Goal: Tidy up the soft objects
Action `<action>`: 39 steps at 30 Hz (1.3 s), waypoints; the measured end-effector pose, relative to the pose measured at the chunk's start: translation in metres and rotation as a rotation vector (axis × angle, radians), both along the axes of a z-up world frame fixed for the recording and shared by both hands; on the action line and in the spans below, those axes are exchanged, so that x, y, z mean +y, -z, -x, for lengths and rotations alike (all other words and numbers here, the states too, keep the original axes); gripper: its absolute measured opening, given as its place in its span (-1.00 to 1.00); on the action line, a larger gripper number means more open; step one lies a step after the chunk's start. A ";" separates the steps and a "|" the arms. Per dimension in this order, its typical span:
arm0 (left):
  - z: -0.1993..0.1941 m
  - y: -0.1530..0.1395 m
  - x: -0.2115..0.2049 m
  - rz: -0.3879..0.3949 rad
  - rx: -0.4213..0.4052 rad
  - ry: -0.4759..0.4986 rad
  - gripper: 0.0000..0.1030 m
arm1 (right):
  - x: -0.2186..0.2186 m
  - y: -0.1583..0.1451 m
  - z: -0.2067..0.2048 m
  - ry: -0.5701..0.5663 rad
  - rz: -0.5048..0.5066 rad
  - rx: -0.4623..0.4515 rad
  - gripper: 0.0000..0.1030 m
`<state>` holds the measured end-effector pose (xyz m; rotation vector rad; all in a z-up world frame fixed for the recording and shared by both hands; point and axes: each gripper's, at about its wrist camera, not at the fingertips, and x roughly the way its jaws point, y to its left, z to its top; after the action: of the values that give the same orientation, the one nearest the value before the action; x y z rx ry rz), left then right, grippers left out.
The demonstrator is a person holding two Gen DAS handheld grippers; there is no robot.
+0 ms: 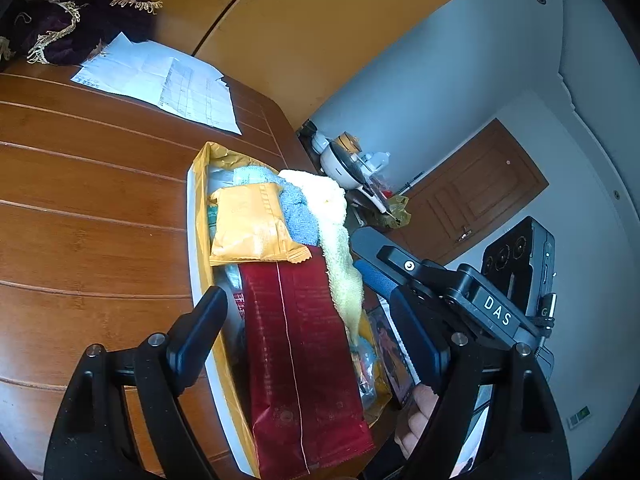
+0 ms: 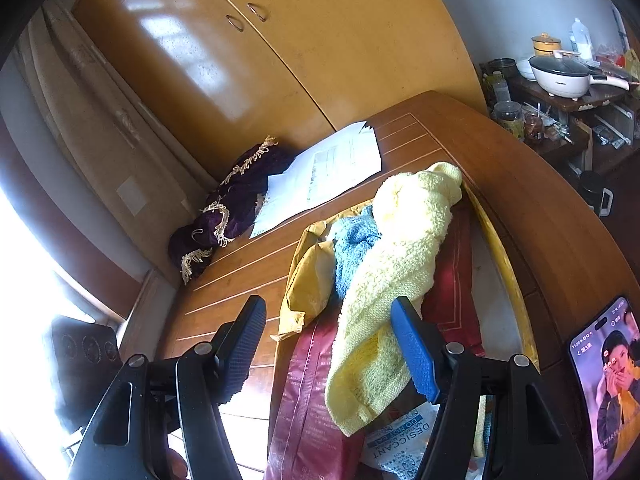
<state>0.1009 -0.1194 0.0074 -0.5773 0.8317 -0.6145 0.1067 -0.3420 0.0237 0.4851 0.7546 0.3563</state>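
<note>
Wooden tabletop carried a tray already heaped with packets, a blue cloth and a yellow towel draped on top, so most sorting looked done. Left gripper and right gripper both gaped wide, holding nothing.

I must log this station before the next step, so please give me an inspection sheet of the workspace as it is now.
Surface: wooden table, bare at the near left.
Job's things: tray at the table edge holds a yellow towel, blue cloth, red pouch, orange packet and desiccant bag, piled loosely.
Clutter: papers, purple fringed cloth, phone with its screen on.
Grippers: left gripper open above the red pouch; right gripper open, the towel between its fingers.
Cables: one at the right gripper's body.
Surroundings: cabinet, door, side table with cookware.
</note>
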 end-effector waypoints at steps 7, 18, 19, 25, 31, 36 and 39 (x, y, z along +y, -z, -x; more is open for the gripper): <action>0.016 -0.010 -0.005 -0.101 -0.063 -0.024 0.62 | 0.008 -0.001 0.006 -0.022 0.031 -0.007 0.30; 0.023 -0.009 -0.006 -0.319 -0.069 -0.078 0.62 | 0.006 -0.007 0.035 -0.037 0.122 -0.028 0.30; 0.026 -0.011 -0.004 -0.325 -0.079 -0.091 0.62 | 0.005 -0.009 0.038 -0.042 0.122 -0.035 0.30; 0.038 -0.014 -0.011 -0.454 -0.120 -0.156 0.62 | 0.006 -0.016 0.056 -0.071 0.152 -0.061 0.30; 0.036 -0.010 -0.012 -0.514 -0.103 -0.178 0.62 | 0.013 -0.015 0.056 -0.078 0.179 -0.036 0.30; 0.038 -0.008 -0.011 -0.539 -0.099 -0.190 0.62 | 0.019 -0.010 0.054 -0.098 0.178 -0.009 0.31; 0.039 -0.007 -0.012 -0.557 -0.102 -0.192 0.62 | 0.022 -0.011 0.053 -0.110 0.186 -0.017 0.30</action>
<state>0.0623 -0.1309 0.0142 -0.1130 0.7961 -0.2146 0.0535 -0.3196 0.0344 0.2661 0.7915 0.3880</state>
